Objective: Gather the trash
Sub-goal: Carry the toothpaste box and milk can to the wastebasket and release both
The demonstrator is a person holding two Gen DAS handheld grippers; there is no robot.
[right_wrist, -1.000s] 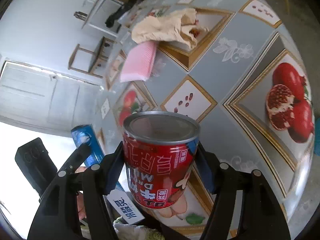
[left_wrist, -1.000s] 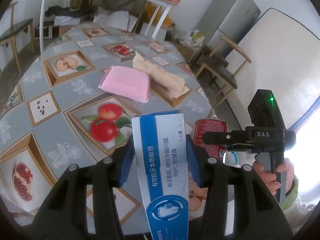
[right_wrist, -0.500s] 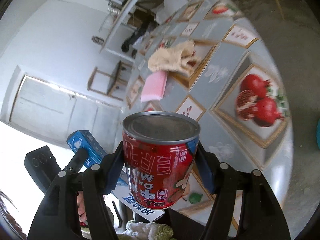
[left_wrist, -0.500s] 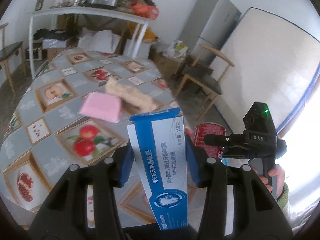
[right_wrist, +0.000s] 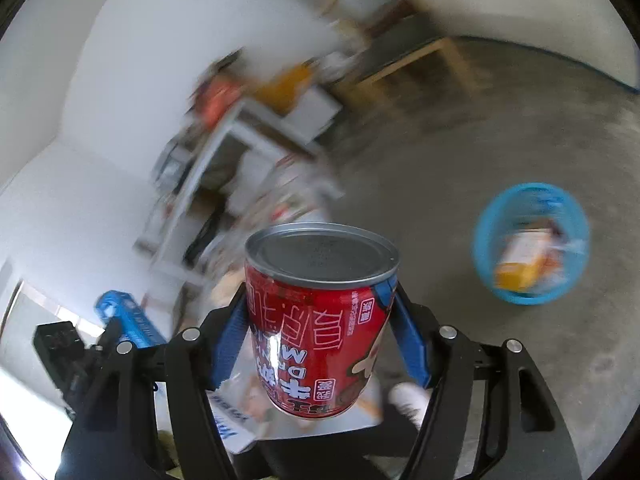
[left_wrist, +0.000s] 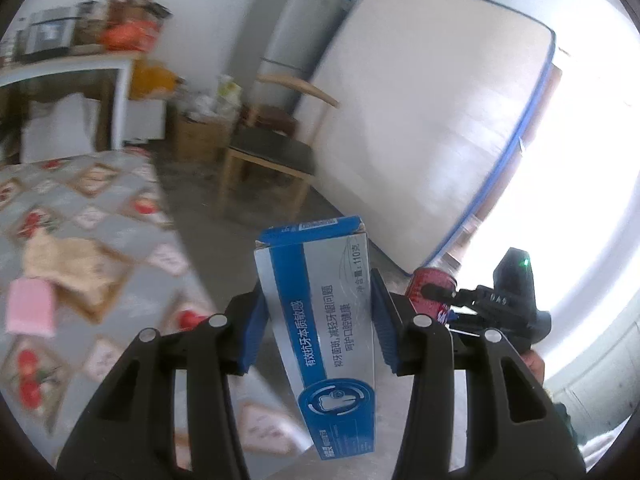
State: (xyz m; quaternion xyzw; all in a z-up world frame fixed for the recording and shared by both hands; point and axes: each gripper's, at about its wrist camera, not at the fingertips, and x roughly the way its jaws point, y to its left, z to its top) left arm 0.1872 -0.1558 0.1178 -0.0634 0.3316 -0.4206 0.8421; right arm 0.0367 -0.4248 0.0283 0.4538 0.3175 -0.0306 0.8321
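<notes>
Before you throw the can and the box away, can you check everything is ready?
1. Red can gripped firmly by the right gripper: ok, blue pads press both its sides.
2. Blue toothpaste box held by the left gripper: ok, clamped between the pads.
3. Blue bin in sight: ok, on the floor to the right of the can.
4. Room left in the bin: cannot tell, it already holds an orange carton and the picture is blurred.
5. Gripper above the bin: not ok, the bin is off to the side.
</notes>
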